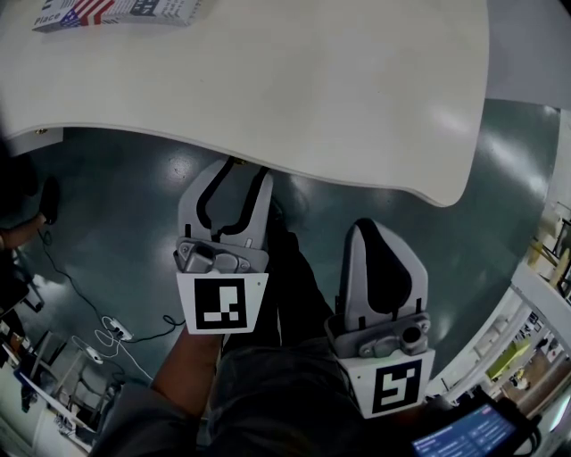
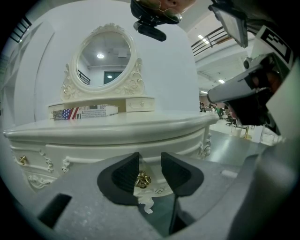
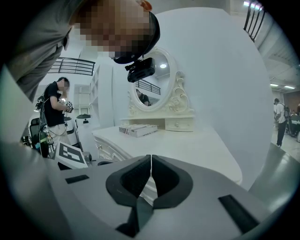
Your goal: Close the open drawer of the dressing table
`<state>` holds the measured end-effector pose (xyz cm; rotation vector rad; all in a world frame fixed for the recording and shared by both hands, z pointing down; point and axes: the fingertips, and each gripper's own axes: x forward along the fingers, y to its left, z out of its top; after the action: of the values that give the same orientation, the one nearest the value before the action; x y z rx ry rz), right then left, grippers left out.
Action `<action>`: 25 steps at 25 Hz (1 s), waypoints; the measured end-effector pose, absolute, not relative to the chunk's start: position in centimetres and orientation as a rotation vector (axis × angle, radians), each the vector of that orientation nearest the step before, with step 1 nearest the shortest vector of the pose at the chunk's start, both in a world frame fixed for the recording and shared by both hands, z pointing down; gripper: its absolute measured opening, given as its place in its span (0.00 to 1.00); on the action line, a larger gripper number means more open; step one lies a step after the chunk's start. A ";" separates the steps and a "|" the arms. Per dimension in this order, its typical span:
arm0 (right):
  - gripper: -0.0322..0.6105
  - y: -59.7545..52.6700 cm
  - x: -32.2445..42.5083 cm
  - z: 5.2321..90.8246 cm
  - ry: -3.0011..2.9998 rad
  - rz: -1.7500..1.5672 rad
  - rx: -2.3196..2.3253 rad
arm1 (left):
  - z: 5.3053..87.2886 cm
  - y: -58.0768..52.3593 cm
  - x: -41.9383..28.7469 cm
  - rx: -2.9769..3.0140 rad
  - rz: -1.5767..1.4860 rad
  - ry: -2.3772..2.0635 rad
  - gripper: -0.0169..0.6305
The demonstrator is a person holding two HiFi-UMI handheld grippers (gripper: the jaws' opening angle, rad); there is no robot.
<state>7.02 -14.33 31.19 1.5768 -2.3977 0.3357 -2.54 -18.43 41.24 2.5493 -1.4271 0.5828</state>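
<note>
The white dressing table [image 1: 268, 80] fills the top of the head view, its curved front edge facing me. My left gripper [image 1: 239, 171] reaches under that edge and stands open. In the left gripper view, a small gold knob [image 2: 142, 179] on the carved white drawer front [image 2: 93, 159] sits between the left gripper's [image 2: 150, 158] pads, close to the left pad. I cannot tell how far out the drawer stands. My right gripper [image 1: 370, 230] hangs lower right, clear of the table. In its own view the right gripper [image 3: 151, 159] is shut on nothing.
An oval mirror [image 2: 104, 58] with a small drawer unit [image 2: 139, 104] stands at the back of the tabletop. A flag-printed box [image 1: 116, 11] lies beside it. Cables [image 1: 107, 335] trail on the dark floor at left. Another person [image 3: 56, 105] stands further off.
</note>
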 end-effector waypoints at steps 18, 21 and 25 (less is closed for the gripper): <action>0.07 -14.9 7.7 31.6 -2.372 0.342 1.605 | 41.6 -20.0 -2.5 2.546 0.571 -1.426 0.27; 0.07 -15.0 7.7 31.6 -2.369 0.343 1.609 | 41.6 -20.0 -2.5 2.553 0.575 -1.418 0.27; 0.07 -15.0 7.4 31.4 -2.376 0.341 1.609 | 41.6 -19.9 -2.4 2.559 0.583 -1.403 0.27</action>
<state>7.38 -15.05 31.45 1.6092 -2.3759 0.3412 -2.42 -19.91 41.57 2.5591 -1.4025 0.5834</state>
